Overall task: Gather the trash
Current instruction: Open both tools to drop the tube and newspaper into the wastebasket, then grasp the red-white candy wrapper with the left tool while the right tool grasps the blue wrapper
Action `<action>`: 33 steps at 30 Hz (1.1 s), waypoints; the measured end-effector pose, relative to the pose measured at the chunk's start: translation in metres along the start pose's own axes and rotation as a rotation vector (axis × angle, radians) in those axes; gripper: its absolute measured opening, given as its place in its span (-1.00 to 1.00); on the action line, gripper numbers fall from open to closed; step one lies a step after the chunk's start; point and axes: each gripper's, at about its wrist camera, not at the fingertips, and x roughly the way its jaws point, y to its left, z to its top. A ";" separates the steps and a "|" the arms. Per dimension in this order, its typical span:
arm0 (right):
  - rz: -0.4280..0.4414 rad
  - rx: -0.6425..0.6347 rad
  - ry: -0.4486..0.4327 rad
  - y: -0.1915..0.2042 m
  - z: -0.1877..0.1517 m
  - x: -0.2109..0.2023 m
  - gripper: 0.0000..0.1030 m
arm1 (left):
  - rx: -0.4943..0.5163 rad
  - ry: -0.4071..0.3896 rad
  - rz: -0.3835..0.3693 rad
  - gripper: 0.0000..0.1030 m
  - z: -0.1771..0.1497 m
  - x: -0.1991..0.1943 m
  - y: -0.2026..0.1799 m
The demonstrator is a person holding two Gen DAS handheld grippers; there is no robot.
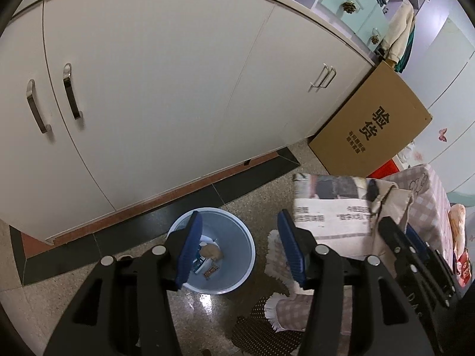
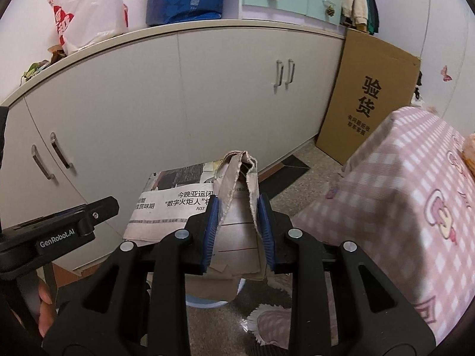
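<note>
My left gripper (image 1: 240,250) is open and holds nothing. It hangs over a light blue trash bin (image 1: 237,237) on the floor, which holds a crumpled brown paper (image 1: 212,252) and small packets. My right gripper (image 2: 239,231) is shut on a folded piece of brown cardboard (image 2: 237,184), with a newspaper (image 2: 172,204) lying against it. The bundle hangs just above the bin's rim (image 2: 204,301). In the left wrist view the same newspaper and cardboard (image 1: 332,213) sit right of the bin, with the right gripper's black body (image 1: 415,252) behind them.
White cabinet doors (image 1: 148,89) stand behind the bin. A flat cardboard box (image 1: 371,127) leans at their right end. A pink checked cloth (image 2: 400,192) covers furniture on the right, and a fringed mat (image 1: 282,302) lies on the speckled floor. A person's thumb (image 2: 44,296) shows at lower left.
</note>
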 end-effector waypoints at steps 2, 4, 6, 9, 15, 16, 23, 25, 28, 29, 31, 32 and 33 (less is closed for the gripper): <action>0.031 0.017 0.007 0.004 0.003 0.006 -0.16 | -0.008 -0.007 0.004 0.03 0.000 0.000 0.002; 0.068 0.036 0.020 0.006 0.004 0.013 0.16 | -0.009 -0.007 0.010 0.03 0.001 0.001 0.003; 0.087 0.035 0.029 0.011 0.006 0.022 0.16 | -0.011 -0.005 0.010 0.04 0.001 0.002 0.005; 0.103 0.042 0.051 0.014 0.003 0.029 0.16 | -0.009 -0.006 0.018 0.04 0.002 0.002 0.006; 0.098 0.039 0.047 0.011 0.002 0.021 0.16 | 0.000 -0.001 0.008 0.04 0.001 0.001 0.002; 0.100 0.042 0.044 0.010 0.001 0.017 0.16 | 0.004 -0.001 0.007 0.04 0.001 0.000 0.000; 0.096 0.067 -0.011 -0.006 0.007 -0.017 0.16 | 0.041 -0.034 -0.018 0.04 0.000 -0.023 -0.023; 0.093 0.080 -0.033 -0.014 0.009 -0.030 0.16 | 0.055 -0.047 -0.025 0.05 -0.002 -0.030 -0.032; 0.087 0.101 -0.065 -0.029 0.010 -0.052 0.17 | 0.083 -0.067 -0.042 0.08 -0.005 -0.044 -0.052; 0.082 0.107 -0.075 -0.034 0.010 -0.058 0.18 | 0.094 -0.073 -0.047 0.08 -0.006 -0.049 -0.059; 0.070 0.123 -0.097 -0.048 0.010 -0.073 0.19 | 0.123 -0.086 -0.063 0.09 -0.010 -0.058 -0.077; 0.061 0.138 -0.113 -0.059 0.009 -0.083 0.19 | 0.148 -0.091 -0.075 0.09 -0.013 -0.064 -0.091; 0.054 0.151 -0.125 -0.068 0.008 -0.092 0.19 | 0.163 -0.094 -0.085 0.09 -0.016 -0.067 -0.099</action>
